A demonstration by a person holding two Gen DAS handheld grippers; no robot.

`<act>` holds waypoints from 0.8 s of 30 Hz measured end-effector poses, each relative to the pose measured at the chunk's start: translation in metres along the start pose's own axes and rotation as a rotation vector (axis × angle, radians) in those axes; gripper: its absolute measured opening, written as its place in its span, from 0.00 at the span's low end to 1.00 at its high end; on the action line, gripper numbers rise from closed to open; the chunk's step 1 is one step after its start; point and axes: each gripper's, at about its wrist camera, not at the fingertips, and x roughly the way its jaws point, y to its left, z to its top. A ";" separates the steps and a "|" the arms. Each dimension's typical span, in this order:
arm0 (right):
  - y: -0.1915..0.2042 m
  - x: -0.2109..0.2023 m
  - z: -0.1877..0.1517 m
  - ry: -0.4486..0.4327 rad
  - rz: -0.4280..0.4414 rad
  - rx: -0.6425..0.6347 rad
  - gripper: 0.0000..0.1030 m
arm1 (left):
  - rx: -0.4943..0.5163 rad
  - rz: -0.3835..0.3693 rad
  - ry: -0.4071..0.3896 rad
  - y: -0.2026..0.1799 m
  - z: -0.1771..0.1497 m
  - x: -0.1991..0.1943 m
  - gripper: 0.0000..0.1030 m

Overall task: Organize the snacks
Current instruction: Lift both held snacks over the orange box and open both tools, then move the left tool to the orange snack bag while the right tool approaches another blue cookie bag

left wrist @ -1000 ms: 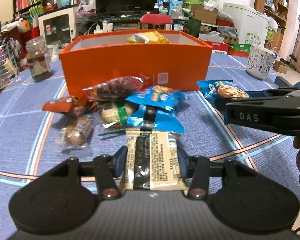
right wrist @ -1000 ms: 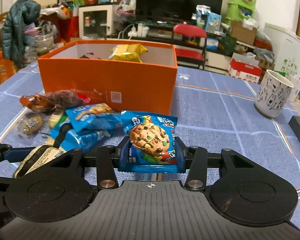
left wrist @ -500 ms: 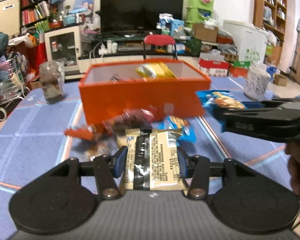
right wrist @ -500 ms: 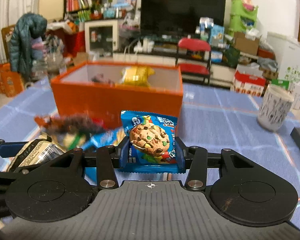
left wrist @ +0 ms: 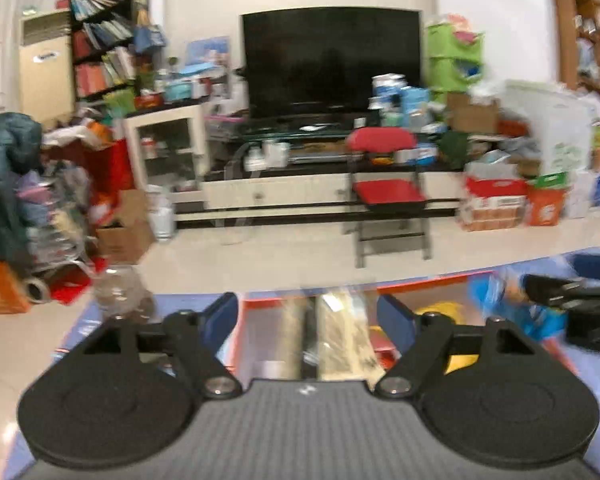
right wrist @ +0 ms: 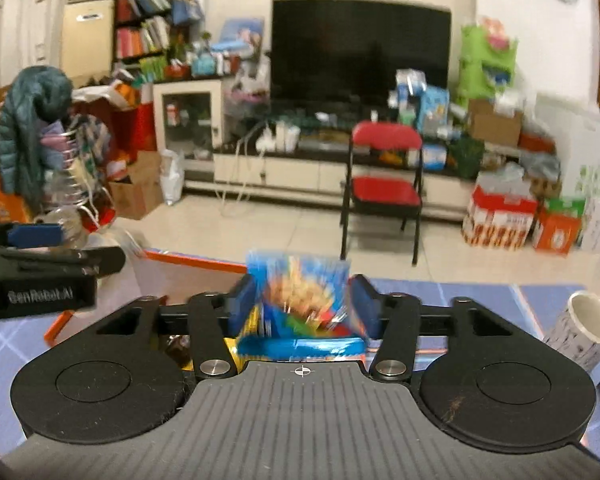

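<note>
Over orange box [left wrist: 428,280]: left gripper [left wrist: 308,320] jaws just opened wide, beige packet [left wrist: 336,336] loose between. Right gripper [right wrist: 303,306] also opening, cookie pack [right wrist: 300,300] blurred between; contact unclear.

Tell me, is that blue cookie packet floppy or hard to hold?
The blue cookie packet is probably light and a bit crinkly: its thin foil edges splay out. The glossy wrapper may be slippery. It sits loose in the right gripper, whose fingers have just been opening over the orange box.

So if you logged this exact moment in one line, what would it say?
left gripper: just opened, beige snack pack loose | right gripper: opening, cookie pack between | both over orange box
</note>
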 end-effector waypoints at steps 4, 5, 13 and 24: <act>-0.008 -0.034 -0.018 -0.066 0.040 0.057 0.71 | -0.052 -0.037 -0.057 0.021 -0.022 -0.035 0.99; -0.008 -0.045 -0.031 -0.077 0.039 0.056 0.71 | -0.051 -0.045 -0.062 0.025 -0.032 -0.044 0.99; -0.003 -0.071 -0.147 0.129 0.065 0.124 0.66 | -0.042 -0.074 0.032 0.041 -0.125 -0.090 0.93; 0.018 -0.023 -0.166 0.182 0.053 0.209 0.70 | 0.301 -0.193 -0.060 -0.003 -0.153 -0.066 0.94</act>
